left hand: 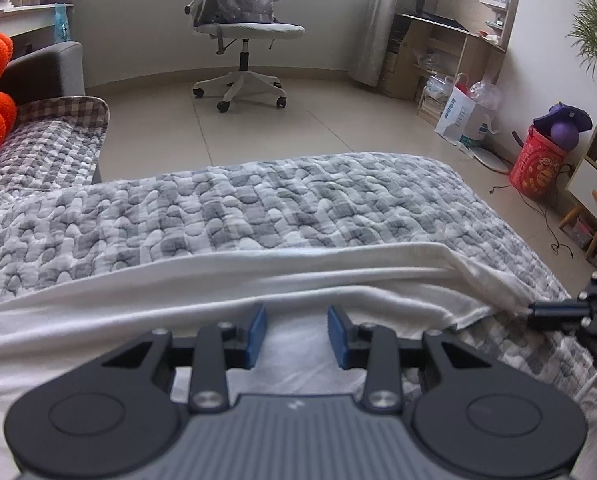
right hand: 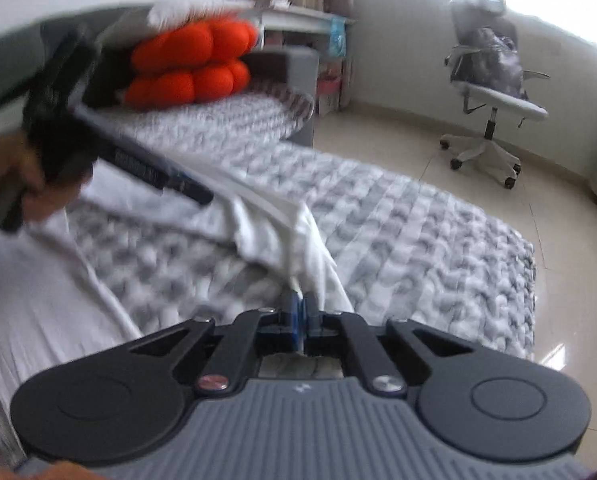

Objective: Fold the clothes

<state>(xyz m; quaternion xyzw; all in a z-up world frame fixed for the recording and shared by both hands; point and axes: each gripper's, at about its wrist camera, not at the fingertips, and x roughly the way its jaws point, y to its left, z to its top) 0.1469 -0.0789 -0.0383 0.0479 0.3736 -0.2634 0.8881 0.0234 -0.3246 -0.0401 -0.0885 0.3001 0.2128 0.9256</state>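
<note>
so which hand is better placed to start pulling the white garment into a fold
Right: the right tool is already shut on the white cloth garment's edge. The left tool hangs open over it, gripping nothing.

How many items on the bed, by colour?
White garment: 1
Orange plush cushion: 1
Grey checked quilt: 1
Total: 3

The garment [left hand: 218,292] lies on the quilt [left hand: 258,208]; beyond the quilt's far edge stands the chair [left hand: 242,28].
</note>
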